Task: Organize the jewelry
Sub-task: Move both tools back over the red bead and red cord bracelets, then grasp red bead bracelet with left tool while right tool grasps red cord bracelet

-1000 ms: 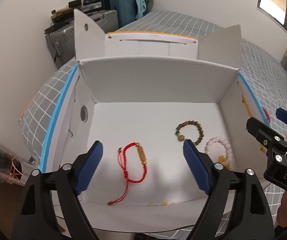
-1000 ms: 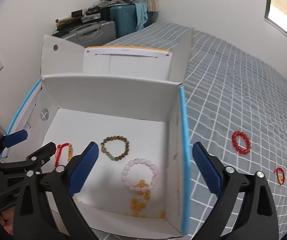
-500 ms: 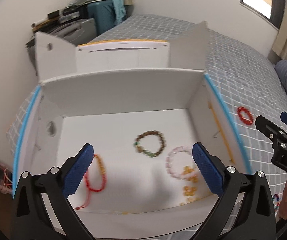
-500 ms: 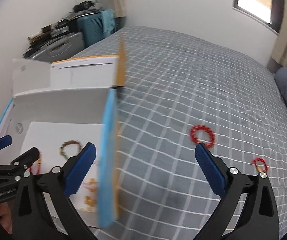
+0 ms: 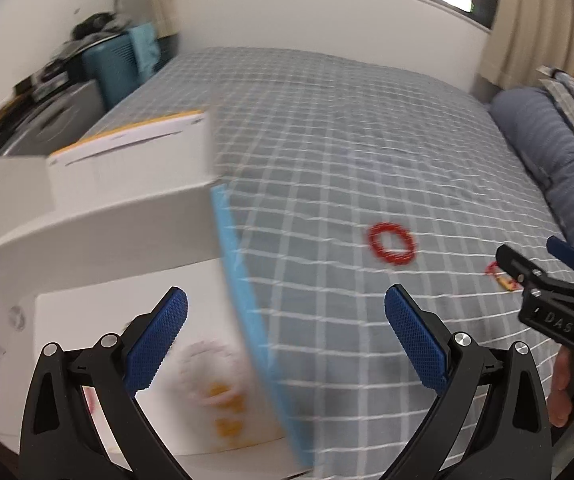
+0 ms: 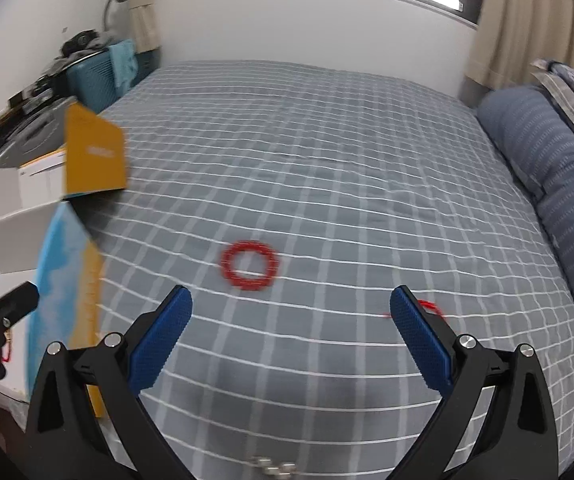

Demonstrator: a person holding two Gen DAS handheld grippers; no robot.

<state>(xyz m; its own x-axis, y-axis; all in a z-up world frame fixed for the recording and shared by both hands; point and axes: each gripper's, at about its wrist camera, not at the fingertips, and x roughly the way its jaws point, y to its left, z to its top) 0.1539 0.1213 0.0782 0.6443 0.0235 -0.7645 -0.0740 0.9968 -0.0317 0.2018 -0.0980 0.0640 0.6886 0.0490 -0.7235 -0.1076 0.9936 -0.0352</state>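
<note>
A red bead bracelet lies on the grey checked bed, to the right of the open white box; it also shows in the right wrist view. A small red cord bracelet lies further right, also in the left wrist view. A pink bead bracelet and yellow beads lie blurred inside the box. My left gripper is open and empty over the box's blue right edge. My right gripper is open and empty above the bed, near the red bead bracelet.
A silver bead piece lies at the bed's near edge. A blue striped pillow is on the right. Suitcases and clutter stand by the far left wall. The box's yellow flap stands up at the left.
Both grippers have swung to the right, away from the box interior toward the bed with the red bracelets. Both stay open and empty.
</note>
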